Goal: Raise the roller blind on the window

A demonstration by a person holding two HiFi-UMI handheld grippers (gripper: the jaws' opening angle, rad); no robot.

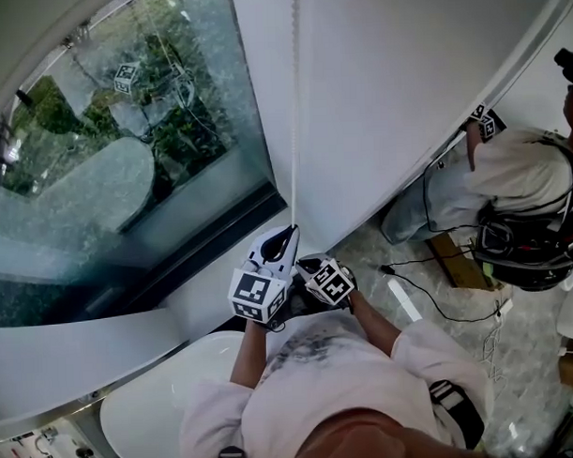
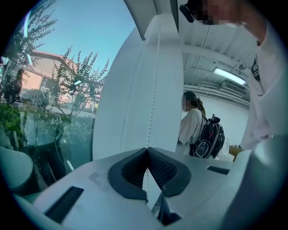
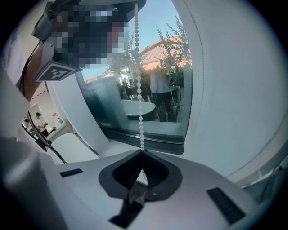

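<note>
Since both grippers are clamped on the bead chain right now, here's how I'd play this step. The left gripper has its jaws closed tight, with the chain running straight up out of the tip. The right gripper is pinched shut on it the same way. In the centre of the head view they sit side by side, just about touching, low against the white wall to the right of the window.

My take: pull straight down along the line of the chain, not out toward yourself, so it doesn't skip at the top. Then let one gripper go, reach high, re-grab, and only then free the other. Never both off at once.

What I can't make out is the roller blind itself. The window in the upper left of the head view looks uncovered, so I'd guess the blind's edge is higher up, past the top of every frame. How far it's raised, no clue. I also can't tell which run of the chain is held, and its bottom end is hidden under the grippers.
</note>
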